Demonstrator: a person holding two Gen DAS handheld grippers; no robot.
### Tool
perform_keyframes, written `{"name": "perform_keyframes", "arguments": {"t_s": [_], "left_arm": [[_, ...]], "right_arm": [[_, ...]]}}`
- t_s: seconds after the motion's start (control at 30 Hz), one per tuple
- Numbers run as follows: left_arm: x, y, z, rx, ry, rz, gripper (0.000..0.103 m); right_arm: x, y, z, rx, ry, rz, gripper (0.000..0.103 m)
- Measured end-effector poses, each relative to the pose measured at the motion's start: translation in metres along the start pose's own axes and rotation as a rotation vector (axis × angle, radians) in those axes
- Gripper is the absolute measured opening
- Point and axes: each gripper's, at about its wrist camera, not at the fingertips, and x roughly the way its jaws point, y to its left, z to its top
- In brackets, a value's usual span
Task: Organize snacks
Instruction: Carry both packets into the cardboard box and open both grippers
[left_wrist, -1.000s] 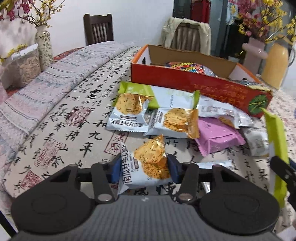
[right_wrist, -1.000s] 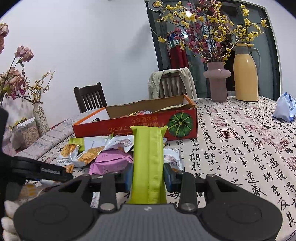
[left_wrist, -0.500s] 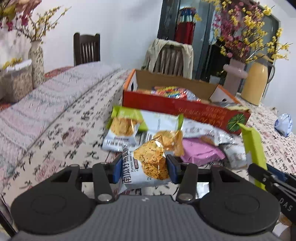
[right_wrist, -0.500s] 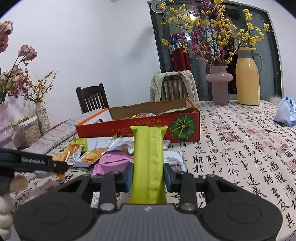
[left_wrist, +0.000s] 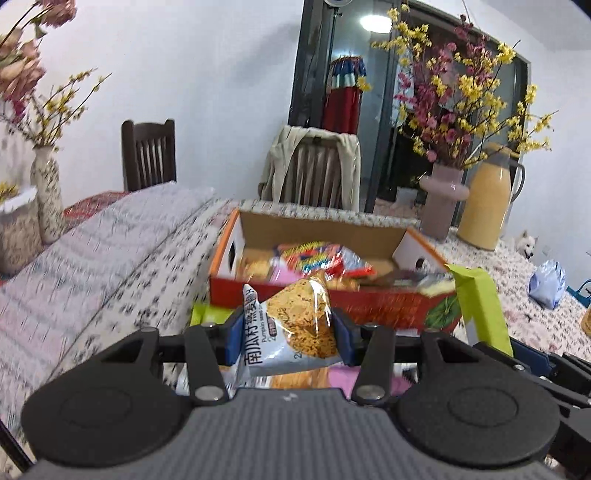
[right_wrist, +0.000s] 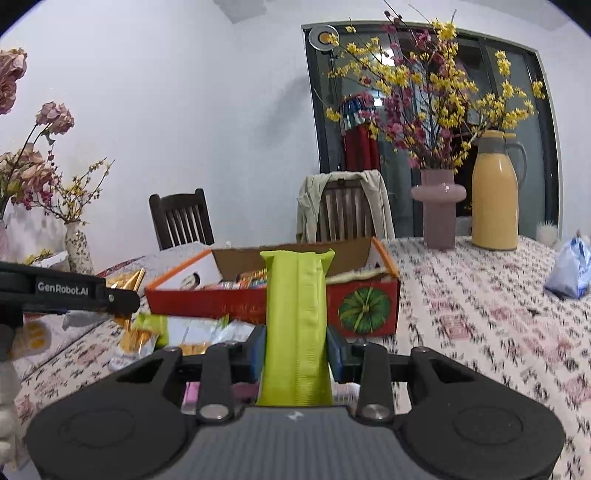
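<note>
My left gripper is shut on a white and orange pumpkin seed crisp packet, held in the air just in front of the red cardboard box. The box holds several snacks, among them a red and yellow packet. My right gripper is shut on a long lime green packet, held upright in front of the same box. That green packet shows at the right of the left wrist view. The left gripper's arm shows at the left of the right wrist view.
More loose snack packets lie on the calligraphy tablecloth before the box. A pink vase and a yellow thermos stand at the back right, with a blue bag further right. Chairs stand behind the table.
Both grippers have risen from the table with their packets and moved toward the red box. The box's inside now shows in the left wrist view.
</note>
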Motion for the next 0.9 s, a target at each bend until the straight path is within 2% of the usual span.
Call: {"name": "perform_keyframes", "arguments": {"t_s": [0.4, 0.9], "left_arm": [[0.046, -0.015, 0.044, 0.013, -0.029, -0.025, 0.049], [0.130, -0.009, 0.085, -0.005, -0.009, 0.044, 0.049]], "right_arm": [[0.047, -0.006, 0.055, -0.002, -0.066, -0.043, 0.033], [0.130, -0.008, 0.095, -0.028, -0.054, -0.055, 0.033]]}}
